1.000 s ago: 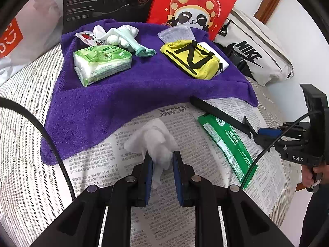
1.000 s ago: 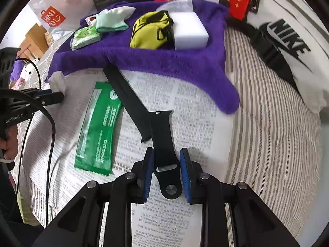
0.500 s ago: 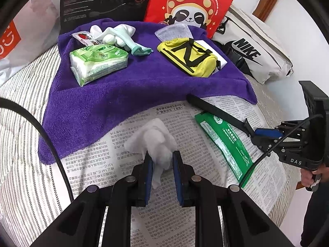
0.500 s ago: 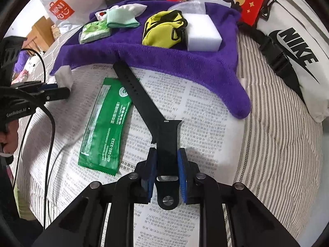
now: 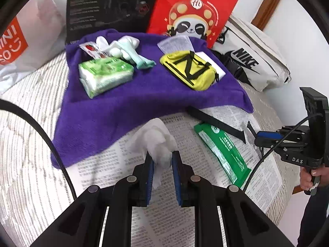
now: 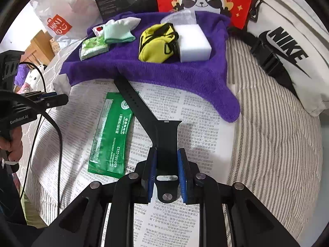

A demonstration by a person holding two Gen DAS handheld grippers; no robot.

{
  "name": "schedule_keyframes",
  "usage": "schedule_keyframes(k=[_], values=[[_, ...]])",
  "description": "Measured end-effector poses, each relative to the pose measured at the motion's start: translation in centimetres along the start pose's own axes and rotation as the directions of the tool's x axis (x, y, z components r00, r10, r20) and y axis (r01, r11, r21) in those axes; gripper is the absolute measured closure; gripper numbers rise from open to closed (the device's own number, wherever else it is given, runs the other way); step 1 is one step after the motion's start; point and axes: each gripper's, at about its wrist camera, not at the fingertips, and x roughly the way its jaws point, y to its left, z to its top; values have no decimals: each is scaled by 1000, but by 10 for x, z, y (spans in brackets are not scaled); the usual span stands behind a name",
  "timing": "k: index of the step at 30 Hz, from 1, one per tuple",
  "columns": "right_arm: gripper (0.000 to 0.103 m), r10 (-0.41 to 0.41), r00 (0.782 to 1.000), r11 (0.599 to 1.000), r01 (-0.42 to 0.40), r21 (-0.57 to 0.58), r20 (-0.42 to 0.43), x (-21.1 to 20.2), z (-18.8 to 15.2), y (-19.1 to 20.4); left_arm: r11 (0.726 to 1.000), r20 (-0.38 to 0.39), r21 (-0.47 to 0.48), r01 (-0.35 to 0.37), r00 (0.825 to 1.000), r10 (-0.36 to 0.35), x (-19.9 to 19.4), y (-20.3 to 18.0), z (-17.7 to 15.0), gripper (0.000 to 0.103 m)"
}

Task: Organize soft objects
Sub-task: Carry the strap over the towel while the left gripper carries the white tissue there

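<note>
My left gripper (image 5: 162,160) is shut on a crumpled white tissue (image 5: 153,136) over the newspaper (image 5: 170,216), just in front of the purple towel (image 5: 115,107). My right gripper (image 6: 166,160) is shut on the short black watch strap (image 6: 166,135) above the newspaper (image 6: 205,127); a longer black strap (image 6: 133,100) runs back to the towel (image 6: 185,74). On the towel lie a green tissue pack (image 5: 104,75), white and mint socks (image 5: 125,49), a yellow pouch (image 5: 191,70) and a white sponge block (image 6: 193,41).
A green sachet (image 6: 112,129) lies on the newspaper left of the straps. Behind the towel stand a red panda bag (image 5: 191,12), a black box (image 5: 107,6) and a white Miniso bag (image 5: 18,39). A white Nike bag (image 6: 287,47) lies at the right on the striped bedding.
My right gripper has closed on the short watch strap and raised it. My left gripper, still holding the tissue, has moved slightly toward the towel.
</note>
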Motion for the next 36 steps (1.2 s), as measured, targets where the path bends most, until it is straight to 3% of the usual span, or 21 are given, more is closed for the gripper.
schedule_keyframes(k=[7,16,36], values=[[83,-1,1000,1000,0,6,30,-17,6,-2,1000,27,-16,4,1000,-4,-15,7,4,86],[83,37,996,999,-36,-10,87,-26,40,11,1000,46,-21,-24,999,25,-23,13,17,86],[83,127,983,992,-124,-28,131,-1,107,32,999,76,9,-40,996,39,-18,31,73,86]])
